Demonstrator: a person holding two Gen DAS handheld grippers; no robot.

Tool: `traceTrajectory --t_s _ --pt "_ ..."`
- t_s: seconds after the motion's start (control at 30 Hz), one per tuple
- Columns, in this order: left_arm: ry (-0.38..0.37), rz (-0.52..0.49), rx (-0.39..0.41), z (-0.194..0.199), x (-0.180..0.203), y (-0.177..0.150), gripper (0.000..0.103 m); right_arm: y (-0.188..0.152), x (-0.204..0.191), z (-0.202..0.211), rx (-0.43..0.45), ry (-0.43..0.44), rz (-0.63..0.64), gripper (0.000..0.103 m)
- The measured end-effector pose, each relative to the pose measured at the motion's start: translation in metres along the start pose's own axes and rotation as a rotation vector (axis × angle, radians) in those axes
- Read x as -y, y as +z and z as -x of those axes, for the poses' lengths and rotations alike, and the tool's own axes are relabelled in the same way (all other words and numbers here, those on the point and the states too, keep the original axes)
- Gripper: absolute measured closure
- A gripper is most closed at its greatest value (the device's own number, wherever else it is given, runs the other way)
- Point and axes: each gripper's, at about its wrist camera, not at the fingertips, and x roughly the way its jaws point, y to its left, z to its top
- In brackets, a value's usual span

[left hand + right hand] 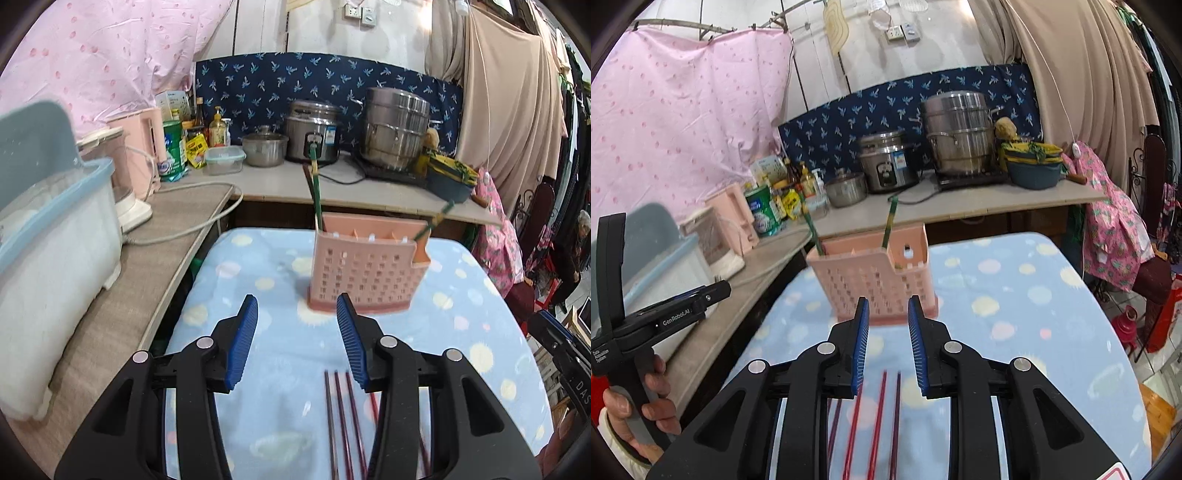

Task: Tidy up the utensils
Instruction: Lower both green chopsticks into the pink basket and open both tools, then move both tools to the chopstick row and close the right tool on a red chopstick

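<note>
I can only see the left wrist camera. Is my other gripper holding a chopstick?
Observer: No. The right gripper is open and empty, above the red chopsticks on the dotted tablecloth.
Child: Who's holding my left one?
Observer: A hand is wrapped around the left gripper's handle, at the left edge of the right wrist view.
Child: Does the pink holder have holes up top?
Observer: The pink utensil holder has one small cutout near the top of its tall end wall.
</note>
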Motion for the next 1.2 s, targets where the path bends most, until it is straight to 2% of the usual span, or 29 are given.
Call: traceTrajectory --t_s 0.23,0.57,0.8,1.2 --pt "0.011 -0.021 -0.065 0.014 -0.004 -0.061 0.061 -0.062 -0.001 0.014 -0.098 -0.032 0.022 0.081" --pt "0.02 -0.027 -0.177 0.012 -0.006 -0.124 0.061 -0.135 -0.002 0.017 -0.211 -0.058 0.009 0.081" --pt "-0.001 -0.033 -0.222 0.015 -0.002 -0.149 0.061 -0.162 -0.003 0.014 -0.257 -0.061 0.001 0.081" --pt "-0.023 -0.046 -0.279 0.012 0.006 -0.176 0.061 -0.179 -0.006 0.008 -0.295 -0.057 -0.004 0.081"
